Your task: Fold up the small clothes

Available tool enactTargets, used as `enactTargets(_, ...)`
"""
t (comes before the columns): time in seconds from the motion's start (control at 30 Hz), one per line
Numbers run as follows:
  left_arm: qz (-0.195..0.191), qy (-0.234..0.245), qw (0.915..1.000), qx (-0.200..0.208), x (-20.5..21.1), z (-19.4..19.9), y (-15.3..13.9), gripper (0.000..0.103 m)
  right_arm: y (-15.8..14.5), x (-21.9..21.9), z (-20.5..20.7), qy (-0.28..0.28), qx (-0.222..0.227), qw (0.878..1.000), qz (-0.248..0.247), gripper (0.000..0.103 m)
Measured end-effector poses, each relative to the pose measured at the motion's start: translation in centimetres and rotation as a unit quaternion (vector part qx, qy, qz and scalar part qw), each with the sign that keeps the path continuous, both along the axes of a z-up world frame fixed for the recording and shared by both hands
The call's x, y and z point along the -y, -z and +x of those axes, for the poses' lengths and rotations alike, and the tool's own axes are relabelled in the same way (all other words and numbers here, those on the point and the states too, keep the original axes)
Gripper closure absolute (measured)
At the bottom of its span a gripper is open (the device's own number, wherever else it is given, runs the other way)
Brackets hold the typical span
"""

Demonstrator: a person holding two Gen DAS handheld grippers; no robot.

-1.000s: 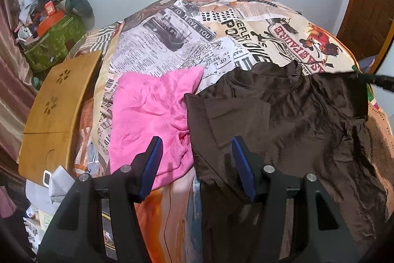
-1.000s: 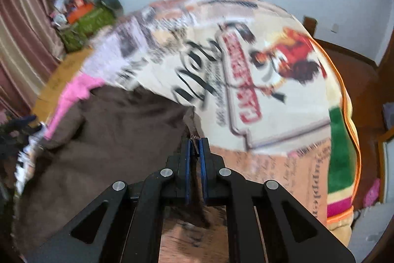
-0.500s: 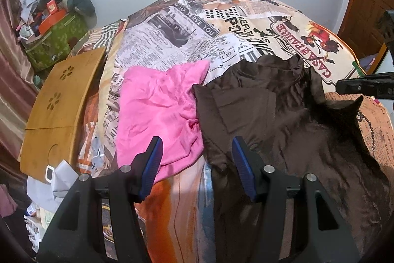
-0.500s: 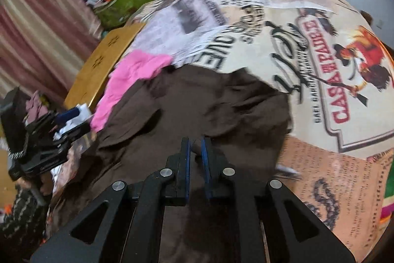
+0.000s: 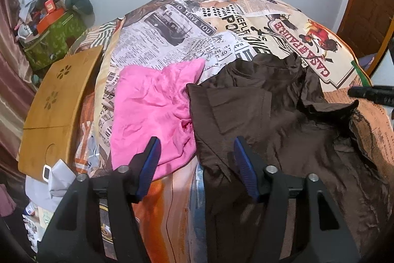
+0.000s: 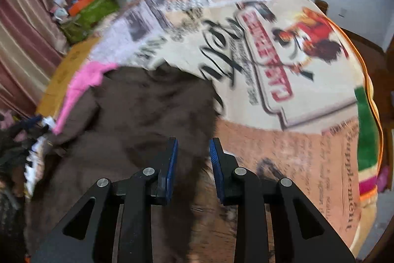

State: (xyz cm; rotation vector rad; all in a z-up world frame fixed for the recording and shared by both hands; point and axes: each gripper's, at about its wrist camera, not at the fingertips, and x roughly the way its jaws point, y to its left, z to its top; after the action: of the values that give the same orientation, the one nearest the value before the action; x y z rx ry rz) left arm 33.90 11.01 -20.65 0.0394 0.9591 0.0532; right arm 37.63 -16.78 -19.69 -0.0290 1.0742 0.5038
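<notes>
Your brown shirt (image 5: 270,120) lies spread and rumpled across the bed (image 5: 187,31), so the fold is barely begun. Its right edge is turned up in a loose flap, nothing squared off, no crisp crease anywhere. Beside it, touching its left edge, the pink top (image 5: 152,110) sits crumpled and looks untouched. By my reckoning nearly everything is left: flatten the brown one, bring its sides in, fold it over, then do the pink one.

Your left gripper (image 5: 197,164) hangs with its jaws wide and widening, nothing between them. Under the gap is the near edge of both garments, the pink top under one pad (image 5: 147,164) and the shirt under the other; neither presses cloth.

Your right gripper (image 6: 192,162) is opening too. The blue pads stand apart over the shirt's (image 6: 138,115) right edge, and the picture is smeared with motion, so I can't say whether cloth brushes them. I see nothing pinched.

Now the views. The left camera gives you the sharp layout: the shirt's chest pocket, the raised flap, the whole pink top, the wooden board (image 5: 56,102) off the bed's left side, and a dark tip of your right gripper at the frame's right edge. The right camera shows only a strip of the pink top (image 6: 81,90), but it gives you the bare bedspread to the right of the shirt, and the bed's far-right edge.
</notes>
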Motion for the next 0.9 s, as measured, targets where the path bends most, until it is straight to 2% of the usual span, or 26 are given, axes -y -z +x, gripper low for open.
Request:
enactTargets(0.13, 0.009, 0.005, 0.9999, -0.01, 0.4, 0.5, 0.7, 0.036, 2.5, -1.0, -1.1, -0.026, -0.029, 0.999, 0.004, 0.079)
enactTargets(0.3, -0.011, 0.011, 0.9988, -0.046, 0.8, 1.5, 2.7, 0.031, 3.6, -4.1, -2.3, -0.071, -0.04, 0.997, 0.011, 0.079)
enactTargets(0.37, -0.019, 0.008, 0.9978, -0.063, 0.8, 2.0, 3.7, 0.031, 4.1, -4.8, -2.6, -0.082, -0.041, 0.996, 0.011, 0.073)
enactTargets(0.4, -0.026, 0.007, 0.9974, -0.067, 0.7, 2.1, 4.1, 0.03, 4.2, -5.2, -2.8, -0.085, -0.04, 0.996, 0.011, 0.067)
enactTargets(0.53, -0.037, 0.001, 0.9966, -0.073, 0.5, 2.3, 4.4, 0.026, 4.5, -5.4, -2.7, -0.087, -0.043, 0.995, 0.013, 0.061)
enactTargets(0.73, -0.012, 0.001, 0.9983, -0.056, 0.8, 1.3, 2.7, 0.026, 2.6, -4.5, -3.7, -0.087, -0.042, 0.995, 0.028, 0.059)
enactTargets(0.9, -0.001, 0.001, 0.9996, -0.028, 1.0, -1.0, -0.7, 0.026, -0.6, -3.4, -6.2, -0.091, -0.001, 0.996, 0.021, 0.057)
